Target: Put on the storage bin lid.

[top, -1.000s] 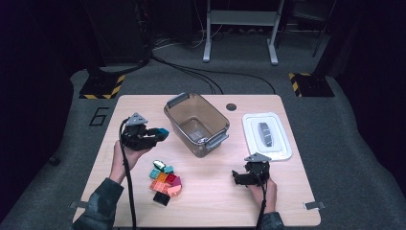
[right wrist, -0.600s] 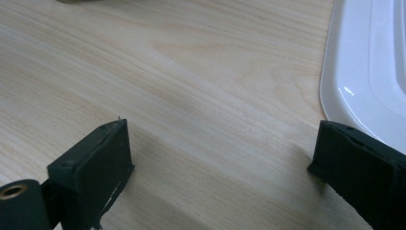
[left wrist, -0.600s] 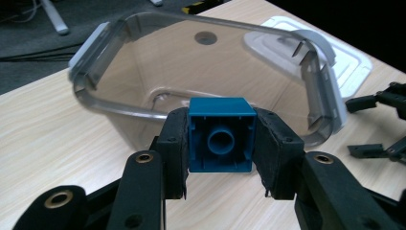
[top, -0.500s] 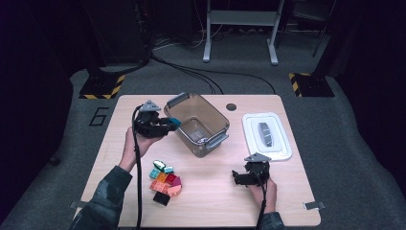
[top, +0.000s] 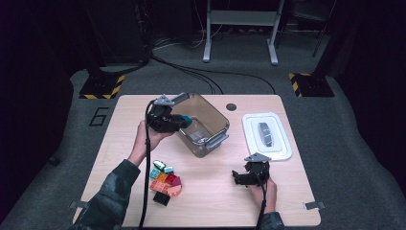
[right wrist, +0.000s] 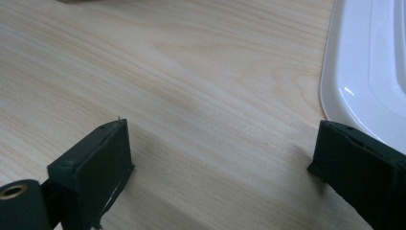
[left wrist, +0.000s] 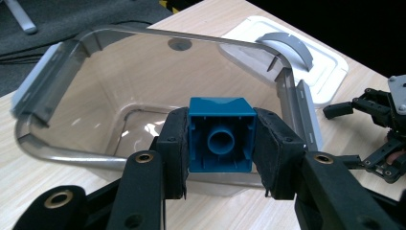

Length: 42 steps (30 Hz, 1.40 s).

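The left gripper (left wrist: pixel 221 146) clamps a blue block (left wrist: pixel 220 135) between its pads, hollow underside facing the camera, right at the near rim of the clear bin (left wrist: pixel 48 153), whose bare floor lies just ahead and below. If the jaws part now, the block may well catch that rim and tumble back onto the table (top: pixel 210 201) rather than inside; a little more reach forward would guard against that. The right gripper (right wrist: pixel 218 158) rests low over the wood with its jaws spread and nothing between them, the white lid (right wrist: pixel 368 72) just beside one jaw. Compared with a second ago, the left gripper has carried the block from near the pile of coloured blocks (top: pixel 165 179) up to the bin; the right has not shifted.
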Tool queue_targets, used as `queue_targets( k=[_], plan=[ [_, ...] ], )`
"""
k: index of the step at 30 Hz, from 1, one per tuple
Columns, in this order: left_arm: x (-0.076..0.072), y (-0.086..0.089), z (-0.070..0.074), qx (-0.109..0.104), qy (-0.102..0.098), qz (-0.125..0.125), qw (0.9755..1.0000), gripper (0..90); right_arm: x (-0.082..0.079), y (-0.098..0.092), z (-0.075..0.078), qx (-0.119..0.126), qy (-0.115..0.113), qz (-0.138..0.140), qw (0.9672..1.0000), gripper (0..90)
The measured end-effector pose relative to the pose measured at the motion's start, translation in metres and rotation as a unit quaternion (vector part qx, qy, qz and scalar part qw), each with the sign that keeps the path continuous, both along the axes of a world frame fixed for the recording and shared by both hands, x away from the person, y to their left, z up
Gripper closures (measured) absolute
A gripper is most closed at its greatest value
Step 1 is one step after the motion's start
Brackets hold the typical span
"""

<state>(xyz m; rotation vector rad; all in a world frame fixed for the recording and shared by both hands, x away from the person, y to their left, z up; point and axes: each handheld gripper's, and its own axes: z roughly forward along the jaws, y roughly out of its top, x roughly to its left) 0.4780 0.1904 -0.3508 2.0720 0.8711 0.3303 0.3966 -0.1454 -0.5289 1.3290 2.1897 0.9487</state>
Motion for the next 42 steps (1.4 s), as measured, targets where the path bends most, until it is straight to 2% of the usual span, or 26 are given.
queue_targets(
  k=[4,8,17,23,30,42],
  plan=[
    [0.001,-0.008,-0.001,0.009,0.001,-0.007,0.9999,58.8,0.0,0.0,0.0,0.0,0.001,0.0,1.0,5.2],
    [0.003,-0.015,-0.001,0.01,0.005,-0.011,0.9999,58.8,0.0,0.0,0.0,0.001,0.0,0.0,1.0,5.2],
    [0.004,-0.029,-0.009,0.011,0.025,-0.025,0.9993,58.8,0.0,0.0,0.0,0.0,0.0,0.0,1.0,5.2],
    [0.005,-0.037,-0.016,0.024,0.037,-0.033,0.9985,58.8,0.0,0.0,0.0,0.0,0.0,0.0,1.0,5.2],
    [0.004,-0.041,-0.025,0.033,0.053,-0.038,0.9973,58.7,0.0,0.0,0.0,-0.001,-0.003,0.0,1.0,5.4],
    [0.004,-0.047,-0.033,0.047,0.07,-0.05,0.9952,58.6,0.0,0.0,0.0,-0.001,-0.003,0.0,1.0,5.4]
  ],
)
